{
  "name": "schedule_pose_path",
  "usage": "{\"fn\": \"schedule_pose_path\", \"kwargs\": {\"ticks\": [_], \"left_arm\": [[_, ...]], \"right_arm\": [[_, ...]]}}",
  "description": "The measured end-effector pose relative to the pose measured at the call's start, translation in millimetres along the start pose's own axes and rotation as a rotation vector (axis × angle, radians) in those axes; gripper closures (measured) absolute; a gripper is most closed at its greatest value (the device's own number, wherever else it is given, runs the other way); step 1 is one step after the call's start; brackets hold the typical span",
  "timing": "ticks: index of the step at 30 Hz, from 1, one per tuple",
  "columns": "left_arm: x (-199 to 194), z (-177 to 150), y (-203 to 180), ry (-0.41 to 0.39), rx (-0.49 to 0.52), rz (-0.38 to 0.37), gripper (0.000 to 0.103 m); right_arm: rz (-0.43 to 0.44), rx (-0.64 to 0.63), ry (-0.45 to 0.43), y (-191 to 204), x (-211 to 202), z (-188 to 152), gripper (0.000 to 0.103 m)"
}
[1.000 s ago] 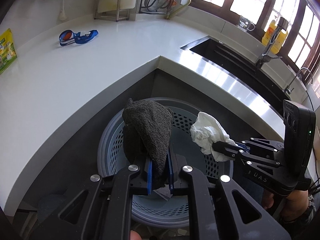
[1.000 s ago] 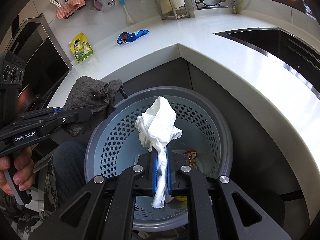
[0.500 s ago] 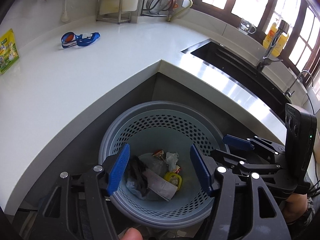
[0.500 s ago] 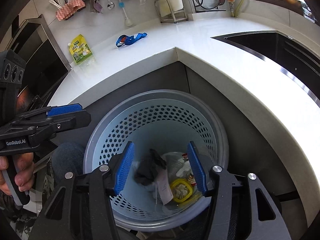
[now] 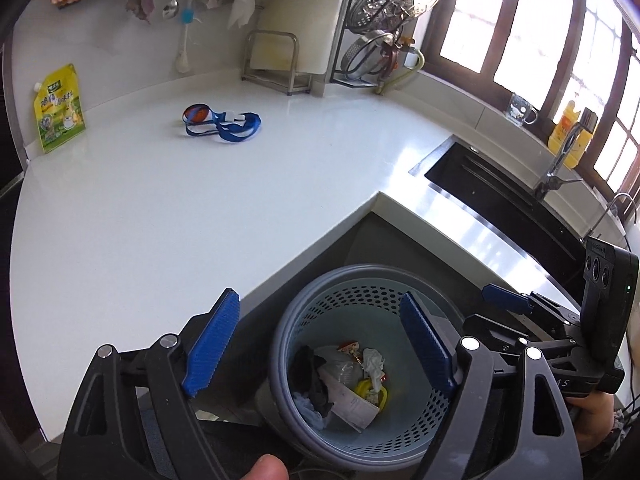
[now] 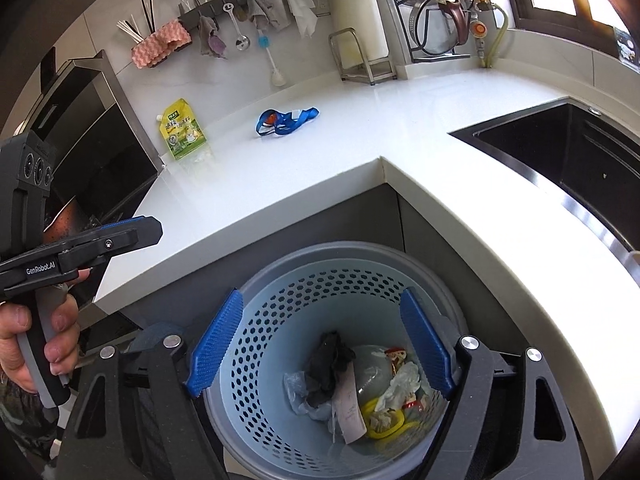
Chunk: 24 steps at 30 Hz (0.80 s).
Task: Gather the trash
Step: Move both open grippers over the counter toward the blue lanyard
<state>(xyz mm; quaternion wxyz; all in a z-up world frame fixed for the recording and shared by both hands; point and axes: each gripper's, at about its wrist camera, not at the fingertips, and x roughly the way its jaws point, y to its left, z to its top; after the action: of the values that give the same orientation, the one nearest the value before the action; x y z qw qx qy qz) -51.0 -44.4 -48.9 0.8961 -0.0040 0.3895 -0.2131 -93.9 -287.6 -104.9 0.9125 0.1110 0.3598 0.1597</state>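
While both tools hang over the bin, nothing is held in either one. The left gripper [image 5: 320, 344] has its blue pads [image 5: 212, 344] spread wide apart, and the right gripper [image 6: 320, 340] is spread wide too, with its pads [image 6: 218, 340] on each side of the bin's mouth. A hand [image 6: 36, 344] holds the handle of the left tool.

The trash bin [image 6: 424, 264] is round, grey at the rim and pale blue inside, with lots of little holes in its wall. It stands on the floor, tucked into the corner below the white counter [image 5: 160, 220].

Down at the bottom of the bin lies the trash. A dark cloth [image 6: 330, 356] sits on the left of the pile. A crumpled white tissue [image 6: 402, 380] sits on the right. Between them lie a paper slip [image 6: 350, 408], a yellow ring [image 6: 384, 420] and a clear plastic bit; I cannot tell what the small red scrap is.

Up on the counter, a blue strap [image 5: 224, 124] lies well away from the bin. A yellow pouch [image 5: 60, 108] leans on the wall near it. A dark sink [image 5: 508, 208] is set into the counter on the right.
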Motion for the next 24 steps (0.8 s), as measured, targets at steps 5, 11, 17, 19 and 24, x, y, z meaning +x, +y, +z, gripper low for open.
{"fn": "schedule_pose_path", "kwargs": {"ticks": [5,11,17,19,24], "left_arm": [[-13,16,24,-0.041,-0.035,0.036,0.021],[-20,28,49,-0.065,-0.065,0.070,0.020],[-20,38,73,-0.077,-0.083,0.096,0.019],[-17,42,80,-0.078,-0.082,0.106,0.019],[-9,60,100,-0.082,-0.083,0.131,0.019]], "right_arm": [[0.028,-0.012,-0.018,10,9,24,0.025],[0.046,-0.020,-0.021,17,28,53,0.022],[0.066,-0.034,-0.010,25,57,85,0.021],[0.066,-0.053,-0.001,31,70,97,0.021],[0.064,-0.076,0.012,41,107,128,0.021]]}}
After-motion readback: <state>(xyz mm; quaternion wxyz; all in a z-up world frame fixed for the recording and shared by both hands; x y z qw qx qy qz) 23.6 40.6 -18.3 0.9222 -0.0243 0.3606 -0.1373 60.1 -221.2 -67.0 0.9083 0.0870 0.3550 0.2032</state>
